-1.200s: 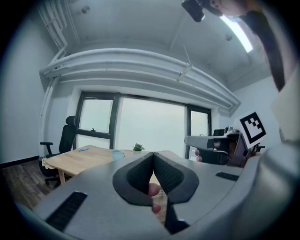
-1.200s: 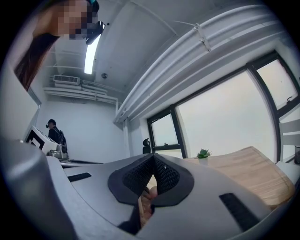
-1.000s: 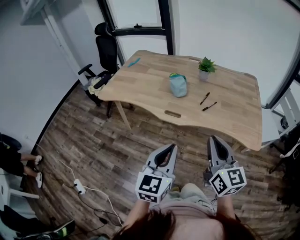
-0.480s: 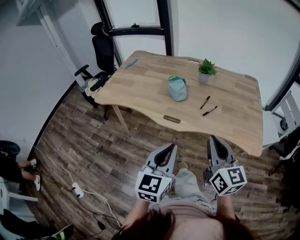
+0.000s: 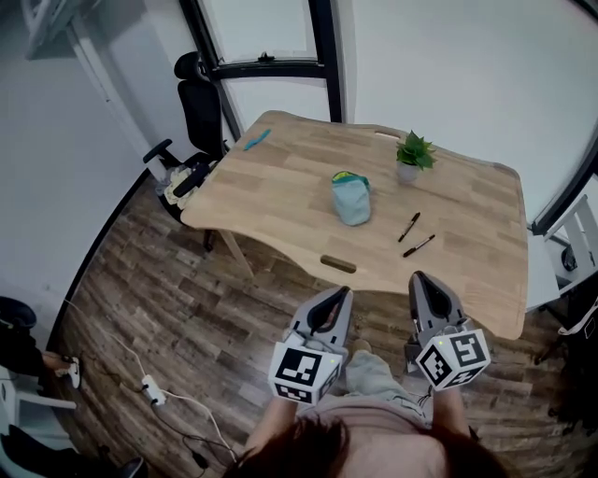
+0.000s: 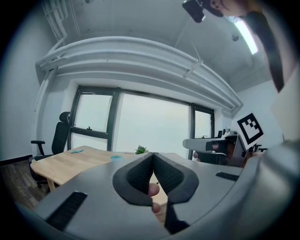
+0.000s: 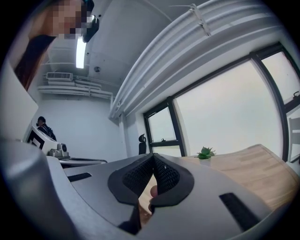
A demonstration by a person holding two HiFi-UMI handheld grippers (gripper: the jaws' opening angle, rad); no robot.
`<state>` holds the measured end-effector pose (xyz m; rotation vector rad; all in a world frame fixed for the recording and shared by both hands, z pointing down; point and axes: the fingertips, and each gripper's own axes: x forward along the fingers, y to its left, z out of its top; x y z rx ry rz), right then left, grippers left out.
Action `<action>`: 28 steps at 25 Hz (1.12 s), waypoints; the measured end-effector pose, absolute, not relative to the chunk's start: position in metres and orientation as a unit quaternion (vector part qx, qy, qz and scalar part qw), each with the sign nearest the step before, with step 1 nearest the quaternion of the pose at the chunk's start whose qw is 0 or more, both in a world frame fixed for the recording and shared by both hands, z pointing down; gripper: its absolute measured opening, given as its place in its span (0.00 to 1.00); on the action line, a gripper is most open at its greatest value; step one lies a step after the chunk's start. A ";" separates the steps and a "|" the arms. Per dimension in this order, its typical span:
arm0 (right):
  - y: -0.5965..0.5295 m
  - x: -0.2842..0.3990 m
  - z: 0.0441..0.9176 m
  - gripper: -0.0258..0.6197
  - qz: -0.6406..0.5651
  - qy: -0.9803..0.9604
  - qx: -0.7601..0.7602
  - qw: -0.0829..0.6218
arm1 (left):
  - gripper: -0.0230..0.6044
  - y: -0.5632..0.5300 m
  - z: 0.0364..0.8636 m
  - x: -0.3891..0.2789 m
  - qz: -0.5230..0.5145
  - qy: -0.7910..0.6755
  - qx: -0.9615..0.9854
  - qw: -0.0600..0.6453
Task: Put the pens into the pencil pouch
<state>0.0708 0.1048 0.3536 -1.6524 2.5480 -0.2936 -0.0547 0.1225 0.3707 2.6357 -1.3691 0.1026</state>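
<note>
An office: a wooden desk (image 5: 280, 187) at frame centre, a black swivel chair (image 5: 192, 103) upper left, tall windows (image 5: 257, 28) behind, wood-plank flooring (image 5: 159, 308).

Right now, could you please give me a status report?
Left gripper shut, empty; right gripper shut, empty. Two pens on table, right of pouch, untouched. Potted plant behind them, out of the way.

Table (image 5: 280, 187): drawn closer in the head view. Its near edge is now at the tips of the left tongs (image 5: 343, 292) and right tongs (image 5: 418, 278); formerly well apart. Person (image 5: 19, 336) left of table: nearly out of frame.
</note>
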 end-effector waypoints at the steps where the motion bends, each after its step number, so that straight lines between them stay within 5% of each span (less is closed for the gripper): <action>1: 0.097 0.072 0.352 0.04 -0.096 0.836 -0.538 0.044 | 0.04 0.114 0.368 -0.053 0.032 -0.459 0.884 0.085; 28: -0.081 0.160 0.408 0.04 -0.159 0.814 -0.556 -0.048 | 0.04 -0.074 0.383 -0.022 0.027 -0.503 0.856 0.116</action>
